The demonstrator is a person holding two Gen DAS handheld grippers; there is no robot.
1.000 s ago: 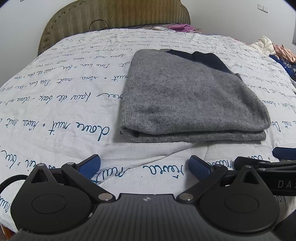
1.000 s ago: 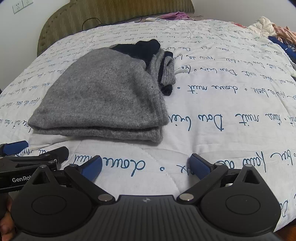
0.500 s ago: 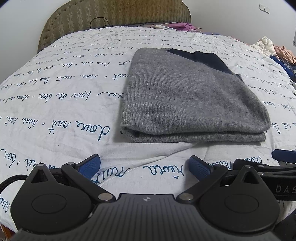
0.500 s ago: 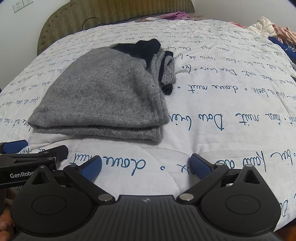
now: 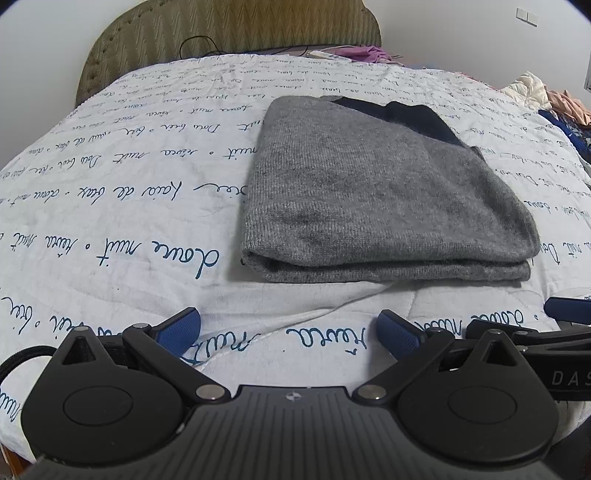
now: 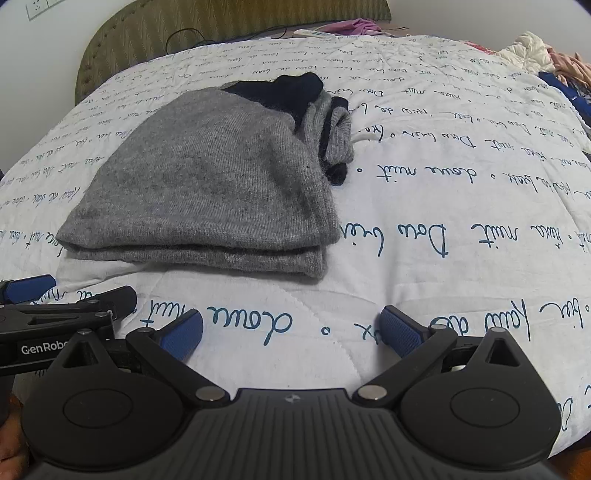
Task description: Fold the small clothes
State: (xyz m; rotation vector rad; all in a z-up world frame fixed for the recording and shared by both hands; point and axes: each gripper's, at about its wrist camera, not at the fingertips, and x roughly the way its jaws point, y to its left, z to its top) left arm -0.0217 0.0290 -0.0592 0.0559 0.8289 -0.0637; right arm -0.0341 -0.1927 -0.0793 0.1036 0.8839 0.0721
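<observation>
Now the left gripper (image 5: 288,328) has its two blue pads spread wide, with nothing between them but the quilt; it hangs low over the near edge of the bed. Just beside it, the right gripper (image 6: 291,328) is spread equally wide and also holds nothing. Each one shows at the edge of the other's view, so they sit close together, side by side.

A little beyond both lies the grey sweater (image 5: 373,192), folded into a flat rectangle on the white quilt (image 5: 129,206) with blue handwriting. Its folded edge faces the grippers and touches neither. Dark navy parts and a bunched sleeve (image 6: 332,129) stick out at the far right corner. Behind stands an olive headboard (image 5: 229,33), and loose clothes (image 6: 535,51) lie far right.
</observation>
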